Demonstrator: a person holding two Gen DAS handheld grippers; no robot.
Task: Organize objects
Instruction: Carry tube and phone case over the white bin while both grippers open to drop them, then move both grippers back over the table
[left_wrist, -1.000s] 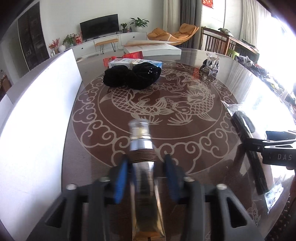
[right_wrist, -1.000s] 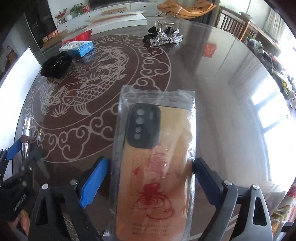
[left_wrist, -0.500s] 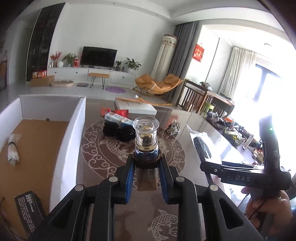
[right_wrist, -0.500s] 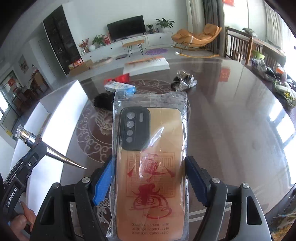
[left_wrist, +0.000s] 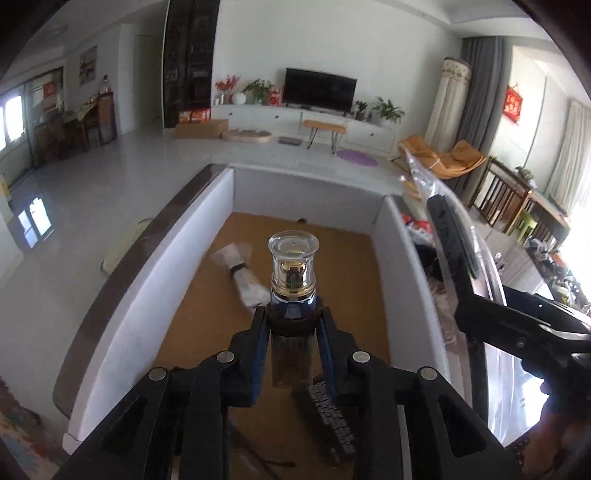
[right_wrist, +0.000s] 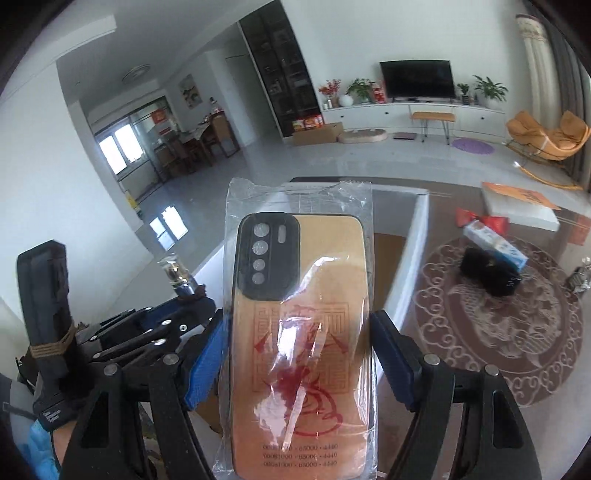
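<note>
The left gripper (left_wrist: 291, 325) has its blue pads (left_wrist: 258, 354) pressed on the neck of a small glass bottle (left_wrist: 293, 273), just under its clear cap and gold collar — its jaws have just been opening a little, yet the bottle is between them and looks firmly held, its cap pointing away from the camera. It hangs over the open white box (left_wrist: 406, 266), whose brown cardboard floor lies below. On that floor a pale wrapped bundle with a dark band (left_wrist: 242, 273) lies past the bottle, and a dark ribbed object (left_wrist: 328, 413) sits near the gripper; what it is cannot be told from this blurred view.

The right gripper (right_wrist: 299, 362) clamps a phone case in a clear plastic sleeve (right_wrist: 303, 332) by its long edges, the orange back with red print and the black camera block facing the lens. Its jaws have just been closing overall, with the case between them. It is held beside the left gripper, above the box's near edge, partly over the box wall.

Beyond the box the round table (right_wrist: 424, 398) with its dragon pattern bears a black cloth lump (right_wrist: 487, 271), a blue-and-white carton (right_wrist: 495, 243) touching it, a red packet (right_wrist: 480, 219) and a flat white box (right_wrist: 517, 206).
</note>
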